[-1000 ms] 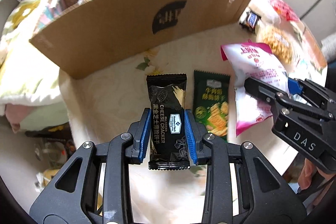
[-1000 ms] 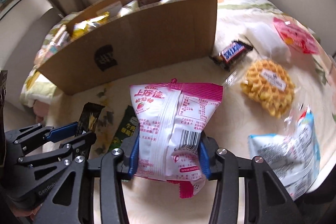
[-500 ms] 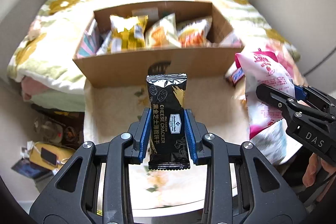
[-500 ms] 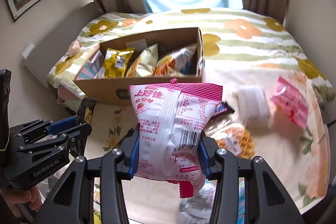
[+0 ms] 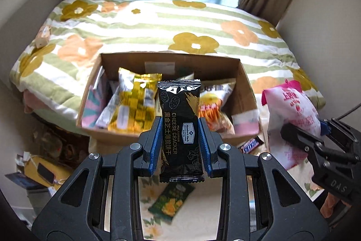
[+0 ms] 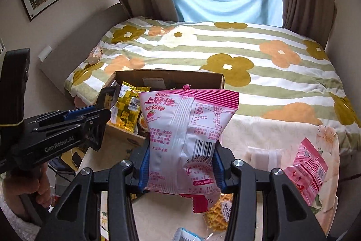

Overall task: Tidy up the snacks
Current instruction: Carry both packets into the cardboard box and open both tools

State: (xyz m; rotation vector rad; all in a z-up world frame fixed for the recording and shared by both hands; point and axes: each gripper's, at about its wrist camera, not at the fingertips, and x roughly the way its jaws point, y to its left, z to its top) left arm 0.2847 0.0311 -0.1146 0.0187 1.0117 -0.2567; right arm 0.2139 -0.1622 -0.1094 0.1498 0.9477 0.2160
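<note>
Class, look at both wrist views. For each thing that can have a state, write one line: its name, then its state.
left gripper: shut on the cheese cracker pack.
cheese cracker pack: held upright, off the table.
right gripper: shut on the pink snack bag.
pink snack bag: held upright, sealed.
cardboard box: open, partly filled with snack packs.
green snack pack: lying flat on the table.

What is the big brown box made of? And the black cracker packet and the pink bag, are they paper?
The box looks like plain matte brown cardboard, with stiff flat walls and raw edges. The black cracker packet seems to be glossy plastic film: it shines and has crimped ends. The pink bag is likely plastic film too, smooth, wrinkled, with a slight sheen, not paper.
</note>
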